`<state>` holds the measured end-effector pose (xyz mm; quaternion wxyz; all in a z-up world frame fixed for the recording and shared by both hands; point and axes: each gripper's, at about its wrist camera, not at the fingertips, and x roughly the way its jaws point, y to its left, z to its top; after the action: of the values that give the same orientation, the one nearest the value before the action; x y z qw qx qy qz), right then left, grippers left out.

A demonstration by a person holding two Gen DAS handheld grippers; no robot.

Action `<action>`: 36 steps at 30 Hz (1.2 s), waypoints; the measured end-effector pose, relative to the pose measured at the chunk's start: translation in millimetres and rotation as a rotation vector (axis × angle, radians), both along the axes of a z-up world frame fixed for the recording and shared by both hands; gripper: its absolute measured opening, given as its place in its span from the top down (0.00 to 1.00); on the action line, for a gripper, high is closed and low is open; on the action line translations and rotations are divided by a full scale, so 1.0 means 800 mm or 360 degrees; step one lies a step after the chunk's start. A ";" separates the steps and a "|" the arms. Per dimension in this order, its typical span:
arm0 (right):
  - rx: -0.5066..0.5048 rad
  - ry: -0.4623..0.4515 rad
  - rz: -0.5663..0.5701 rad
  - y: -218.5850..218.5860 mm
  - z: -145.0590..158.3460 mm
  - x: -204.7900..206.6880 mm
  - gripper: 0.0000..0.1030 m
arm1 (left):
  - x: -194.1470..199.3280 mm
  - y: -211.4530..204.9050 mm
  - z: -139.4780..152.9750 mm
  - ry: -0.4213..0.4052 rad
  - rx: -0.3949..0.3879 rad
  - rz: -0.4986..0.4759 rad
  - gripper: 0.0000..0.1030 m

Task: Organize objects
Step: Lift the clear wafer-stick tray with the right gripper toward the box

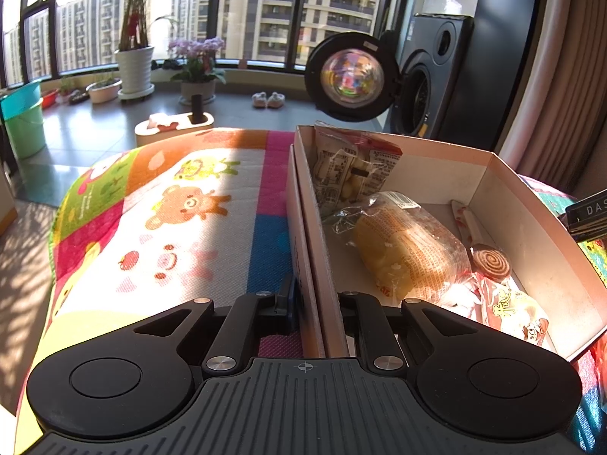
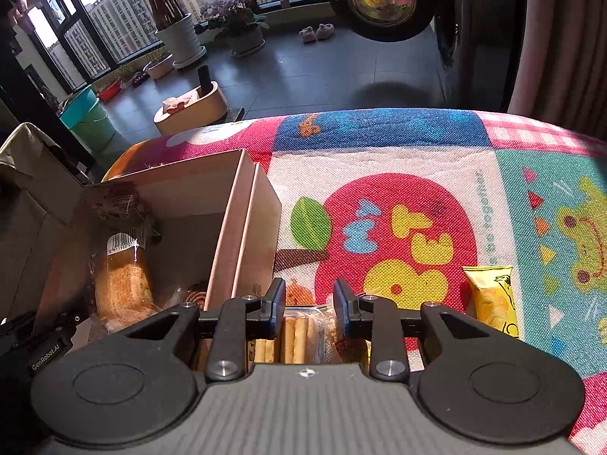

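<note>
Your left gripper (image 1: 315, 303) is clamped across the near left wall of the cardboard box (image 1: 504, 185), one finger outside, one inside, steadying it on the cartoon play mat (image 1: 182, 204). Your right gripper (image 2: 309, 295) has its jaws spread, straddling a clear packet of biscuit sticks (image 2: 297, 335) that lies on the mat just beside the box's right wall. Whether the pads already touch the wrapper cannot be told, and nothing looks pinched yet.

Inside the box sit a wrapped bread loaf (image 1: 409, 250), a swirl lollipop (image 1: 491, 261), a printed snack bag (image 1: 353, 167) against the far-left corner and a pink-and-white pack (image 1: 508, 307) at the near edge. A yellow snack packet (image 2: 491, 299) waits on the mat, to the right of the biscuit packet.

By my reading you are at the pick-up step: close on the biscuit sticks gently, since they look brittle and the film is slippery, then lift high enough to clear the box's double-layered right wall (image 2: 242, 220) before moving left.

The box's far-right part looks bare, so aim there. The mat has plenty of open room to your right and toward its far edge, where it drops away to the tiled floor (image 2: 322, 72); keep your left grip firm so the box does not slide.
</note>
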<state>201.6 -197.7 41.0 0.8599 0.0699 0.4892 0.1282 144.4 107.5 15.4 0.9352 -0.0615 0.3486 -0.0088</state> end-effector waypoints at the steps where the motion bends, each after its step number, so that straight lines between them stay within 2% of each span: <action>1: -0.0004 0.0012 0.0028 0.000 0.001 -0.010 0.73 | 0.000 0.000 0.000 0.0000 0.0000 0.0000 0.86; 6: -0.0064 0.0083 0.0151 0.002 0.006 -0.064 0.73 | 0.000 0.000 0.000 0.0000 -0.0001 -0.0001 0.86; 10: -0.0195 0.0099 0.0209 0.005 0.006 -0.112 0.73 | 0.000 0.000 0.000 0.0000 0.0000 0.0000 0.86; 11: -0.0212 0.0085 0.0213 0.004 0.008 -0.125 0.69 | 0.000 0.000 0.000 0.0000 -0.0001 0.0000 0.86; 14: -0.0184 0.0061 0.0209 -0.001 0.015 -0.161 0.44 | 0.000 0.000 0.000 0.0000 -0.0001 0.0000 0.86; 15: -0.0177 0.0055 0.0202 -0.002 0.016 -0.170 0.41 | 0.000 0.000 0.000 0.0000 -0.0001 0.0000 0.86; 18: -0.0179 0.0029 0.0158 -0.009 0.020 -0.201 0.41 | 0.000 0.000 0.000 0.0000 0.0000 0.0000 0.86; 21: -0.0252 -0.0061 0.0144 -0.009 0.033 -0.230 0.38 | 0.000 0.000 0.000 0.0000 -0.0001 0.0000 0.86; 27: -0.0325 -0.0207 0.0306 0.022 0.045 -0.287 0.36 | 0.000 0.000 0.000 0.0000 0.0000 0.0000 0.86; 31: -0.0352 -0.0174 0.0371 0.037 0.027 -0.310 0.33 | 0.000 0.000 0.000 0.0000 0.0000 0.0001 0.86; 36: -0.0433 -0.0131 0.0248 0.021 0.008 -0.314 0.33 | 0.000 0.000 0.000 0.0000 0.0000 0.0000 0.86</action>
<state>-49.9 -181.0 47.6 0.8682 -0.0907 0.4703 0.1299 144.4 107.7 15.2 0.9352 -0.0614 0.3486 -0.0088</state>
